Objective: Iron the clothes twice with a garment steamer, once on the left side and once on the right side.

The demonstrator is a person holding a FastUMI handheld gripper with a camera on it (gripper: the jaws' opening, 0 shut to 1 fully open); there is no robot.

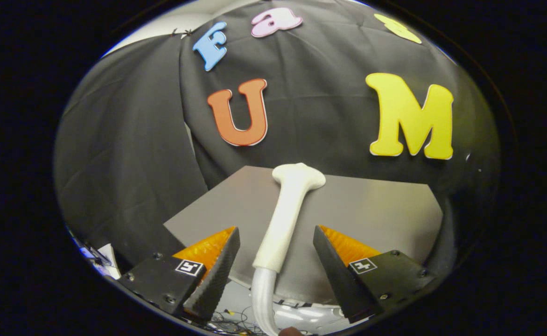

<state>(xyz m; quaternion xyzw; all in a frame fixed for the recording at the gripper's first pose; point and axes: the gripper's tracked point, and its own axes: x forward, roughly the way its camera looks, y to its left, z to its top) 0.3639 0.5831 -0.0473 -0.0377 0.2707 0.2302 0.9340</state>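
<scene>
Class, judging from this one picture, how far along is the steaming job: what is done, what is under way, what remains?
Done: nothing that can be seen; no garment is in sight. In hand: the gripper stands open, its fingers either side of the white plastic steamer wand's handle without touching it. The wand lies on the grey flat board, its hose trailing back between the fingers. Left: gripping the wand, then both passes, left and right.

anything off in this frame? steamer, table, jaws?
Nothing damaged or spilled. The steamer lies on the grey table, head away, handle between the open jaws of the gripper, neither finger touching it. Its hose hangs off the near edge. No garment on the table.
</scene>
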